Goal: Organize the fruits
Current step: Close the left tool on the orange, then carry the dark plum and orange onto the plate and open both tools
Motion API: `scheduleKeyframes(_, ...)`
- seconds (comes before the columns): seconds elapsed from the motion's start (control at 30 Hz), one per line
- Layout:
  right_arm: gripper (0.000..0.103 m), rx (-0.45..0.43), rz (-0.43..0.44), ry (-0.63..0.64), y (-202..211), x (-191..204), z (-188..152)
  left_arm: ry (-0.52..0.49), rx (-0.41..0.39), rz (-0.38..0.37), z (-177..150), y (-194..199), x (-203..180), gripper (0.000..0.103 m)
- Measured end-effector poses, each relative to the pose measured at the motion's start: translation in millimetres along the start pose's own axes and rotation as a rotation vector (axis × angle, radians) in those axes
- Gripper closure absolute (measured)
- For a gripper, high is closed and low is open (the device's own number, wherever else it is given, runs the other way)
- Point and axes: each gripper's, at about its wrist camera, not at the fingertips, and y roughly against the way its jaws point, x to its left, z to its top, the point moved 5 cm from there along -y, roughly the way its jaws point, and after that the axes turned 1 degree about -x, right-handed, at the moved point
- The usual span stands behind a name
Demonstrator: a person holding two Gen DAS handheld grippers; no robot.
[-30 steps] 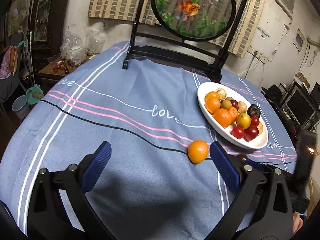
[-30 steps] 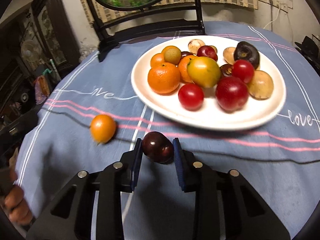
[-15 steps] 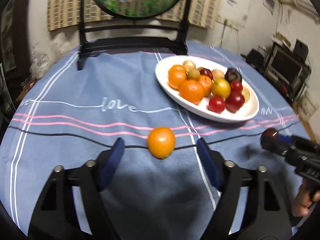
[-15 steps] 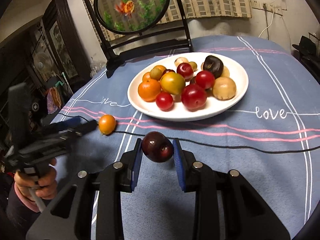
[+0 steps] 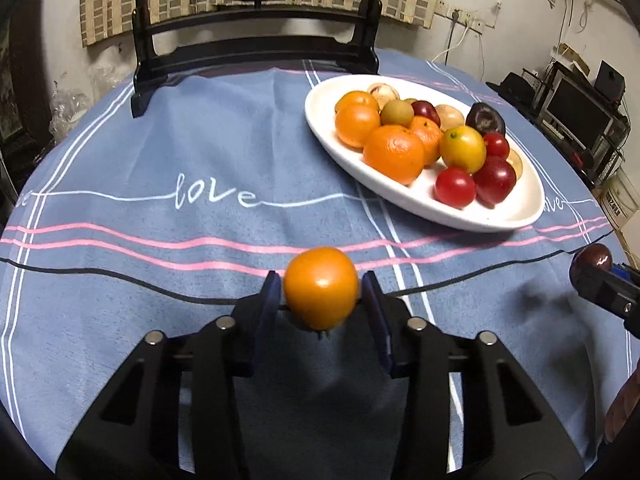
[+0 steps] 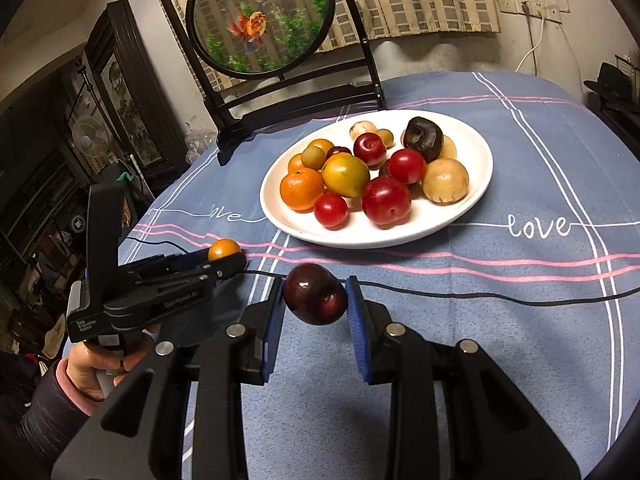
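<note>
My left gripper [image 5: 320,300] is shut on a small orange fruit [image 5: 321,288], low over the blue tablecloth; it also shows in the right wrist view [image 6: 224,249]. My right gripper [image 6: 316,300] is shut on a dark red plum [image 6: 315,299] and holds it above the cloth; the plum shows at the right edge of the left wrist view [image 5: 591,261]. A white oval plate [image 5: 432,206] holds several oranges, red plums, tomatoes and brown fruits; it lies ahead of both grippers and shows in the right wrist view [image 6: 468,216].
A black stand with a round goldfish picture [image 6: 260,20] stands at the table's far edge behind the plate. A black cable [image 6: 500,300] runs across the cloth. Dark furniture and a fan [image 6: 90,136] stand left of the table.
My left gripper moved forward and closed on the orange fruit, which lay free on the cloth before. My right gripper lifted and drew back with the plum still held.
</note>
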Motion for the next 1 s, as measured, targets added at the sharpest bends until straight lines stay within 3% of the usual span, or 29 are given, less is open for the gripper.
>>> scheduleKeyframes(0.1, 0.072, 0.002, 0.003, -0.006, -0.8, -0.6, -0.2, -0.001, 0.002, 0.001, 0.1, -1.7, 0.5, 0.061)
scheduleKeyframes(0.17, 0.072, 0.006, 0.000, -0.006, -2.0, -0.6, -0.8, -0.004, 0.000, 0.016, 0.0, -1.7, 0.4, 0.066)
scheduleKeyframes(0.47, 0.072, -0.013, -0.055, 0.041, -3.0, 0.7, -2.7, 0.003, -0.007, 0.025, -5.5, 7.5, -4.4, 0.067)
scheduleKeyframes(0.83, 0.072, -0.060, -0.043, 0.029, 17.9, -2.1, -1.0, -0.025, -0.094, 0.102, -11.4, 49.3, -30.0, 0.067)
scheduleKeyframes(1.0, 0.072, -0.099, -0.018, 0.016, 32.9, -6.7, 17.3, -0.064, -0.135, 0.109, 8.0, 71.0, -46.6, 0.067)
